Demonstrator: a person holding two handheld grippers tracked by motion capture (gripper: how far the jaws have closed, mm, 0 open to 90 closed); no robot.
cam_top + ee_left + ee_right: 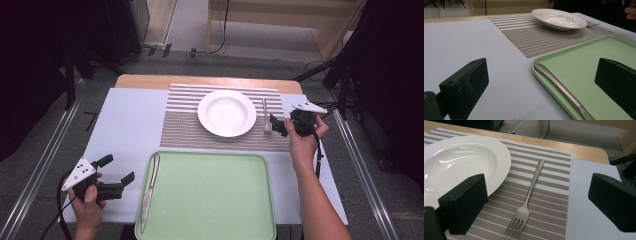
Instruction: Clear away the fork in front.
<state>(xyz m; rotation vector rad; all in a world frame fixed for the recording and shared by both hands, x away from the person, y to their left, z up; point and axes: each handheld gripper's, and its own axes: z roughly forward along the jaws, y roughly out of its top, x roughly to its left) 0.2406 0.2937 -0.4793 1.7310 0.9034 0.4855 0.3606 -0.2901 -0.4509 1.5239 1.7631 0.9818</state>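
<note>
Steel fork (527, 203) lies on the striped placemat (190, 127) just right of the white plate (226, 112), tines toward the person; the right gripper (276, 125) hovers by its tines, jaws apart and holding nothing. The knife (149, 192) rests along the left edge of the green tray (215, 200). The left gripper (118, 175) sits beside the tray over the surface (127, 120), jaws apart

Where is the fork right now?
In the high view the fork lies on the striped mat, just right of the plate, tines toward the person. The open right gripper sits by its tines without touching it.
</note>
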